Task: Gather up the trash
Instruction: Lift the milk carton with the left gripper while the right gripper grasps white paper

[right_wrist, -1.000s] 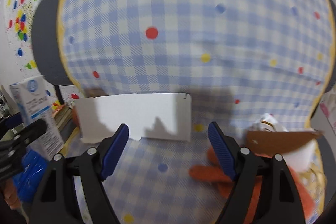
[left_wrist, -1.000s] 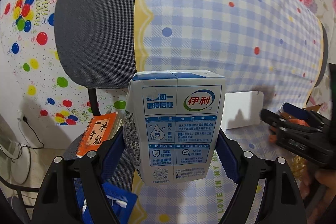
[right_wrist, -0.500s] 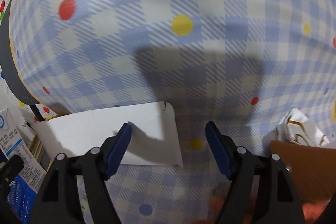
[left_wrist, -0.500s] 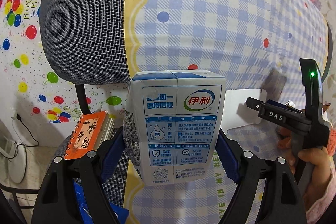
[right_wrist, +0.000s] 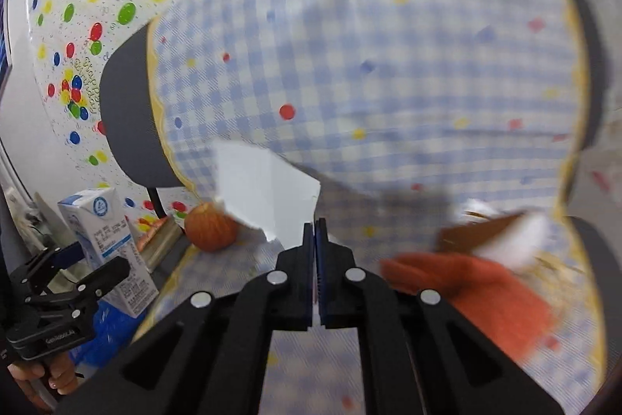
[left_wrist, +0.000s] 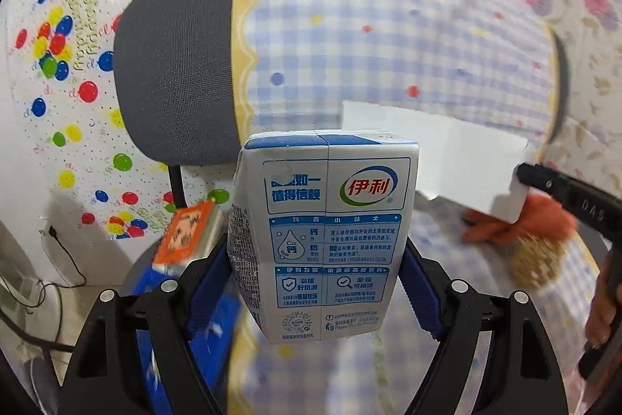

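**Left wrist: carton clamped; right wrist: paper pinched**

Left wrist view has the left gripper (left_wrist: 324,282) clamped on a milk carton (left_wrist: 328,240), blue pads pressing both sides. The carton stands upright between the fingers, its printed blue-and-white face toward the camera, held above the seat. Behind it is a chair (left_wrist: 175,65) with a grey mesh back, partly draped in a blue checked cloth (left_wrist: 388,37) with coloured dots. To the left of the carton, an orange notebook (left_wrist: 186,232) lies on the seat edge, blurred. On the right, a white paper (left_wrist: 439,158) hangs in the air, its far corner held in the tip of the right gripper (left_wrist: 523,177). Below that lies something orange and fuzzy (left_wrist: 536,220); what it is I cannot tell.

Right wrist view shows the right gripper (right_wrist: 315,232) with its jaws pressed together on the lower edge of the paper (right_wrist: 268,197), which sticks up, torn and folded, clear of the cloth (right_wrist: 388,84). An apple (right_wrist: 210,226) sits on the seat just left of the paper. Farther left, the left gripper (right_wrist: 83,259) holds the carton (right_wrist: 105,232) upright. A brown card (right_wrist: 474,234) and the orange item (right_wrist: 466,286) lie to the right, blurred.
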{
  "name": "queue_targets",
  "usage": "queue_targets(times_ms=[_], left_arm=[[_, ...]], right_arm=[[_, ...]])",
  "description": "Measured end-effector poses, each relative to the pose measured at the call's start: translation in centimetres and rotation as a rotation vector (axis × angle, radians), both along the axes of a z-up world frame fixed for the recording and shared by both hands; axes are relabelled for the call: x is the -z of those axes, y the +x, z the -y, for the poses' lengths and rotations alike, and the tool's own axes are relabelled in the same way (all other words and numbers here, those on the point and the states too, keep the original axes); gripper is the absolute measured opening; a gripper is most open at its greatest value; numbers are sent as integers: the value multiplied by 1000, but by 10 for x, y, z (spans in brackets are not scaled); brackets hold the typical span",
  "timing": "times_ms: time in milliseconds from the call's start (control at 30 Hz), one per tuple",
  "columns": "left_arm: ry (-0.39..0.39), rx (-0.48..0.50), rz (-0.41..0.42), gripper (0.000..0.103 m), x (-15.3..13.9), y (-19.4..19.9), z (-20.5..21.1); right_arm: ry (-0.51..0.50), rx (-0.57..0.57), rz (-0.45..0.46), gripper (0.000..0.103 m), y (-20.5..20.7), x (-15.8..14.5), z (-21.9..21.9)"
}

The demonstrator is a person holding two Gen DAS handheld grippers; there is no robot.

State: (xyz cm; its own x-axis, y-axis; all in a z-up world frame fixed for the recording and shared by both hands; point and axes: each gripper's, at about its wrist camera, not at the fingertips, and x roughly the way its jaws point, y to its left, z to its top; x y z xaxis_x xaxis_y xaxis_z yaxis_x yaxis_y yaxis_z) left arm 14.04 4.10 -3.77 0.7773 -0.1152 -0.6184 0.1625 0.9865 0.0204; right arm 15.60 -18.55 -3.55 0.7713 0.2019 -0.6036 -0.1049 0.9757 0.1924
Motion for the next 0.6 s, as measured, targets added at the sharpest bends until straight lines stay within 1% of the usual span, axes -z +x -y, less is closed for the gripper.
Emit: queue_targets(times_ms=[100,233,433,500,600], left_arm=[[4,34,2,81,4,-35,13],[-16,95,-5,81,8,-76,36],[-28,166,30,81,8,-125,68],[-33,202,46,81,8,-144,85],[-35,285,55,81,13,-170,114]], right_arm=[[-32,40,-2,2,-39,-1,7],[-58,100,-8,2,-84,1,22],[-117,193,28,2,-162,-6,50],[-130,221,30,2,-185,-4,59],[-152,274,9,2,-223,3,76]])
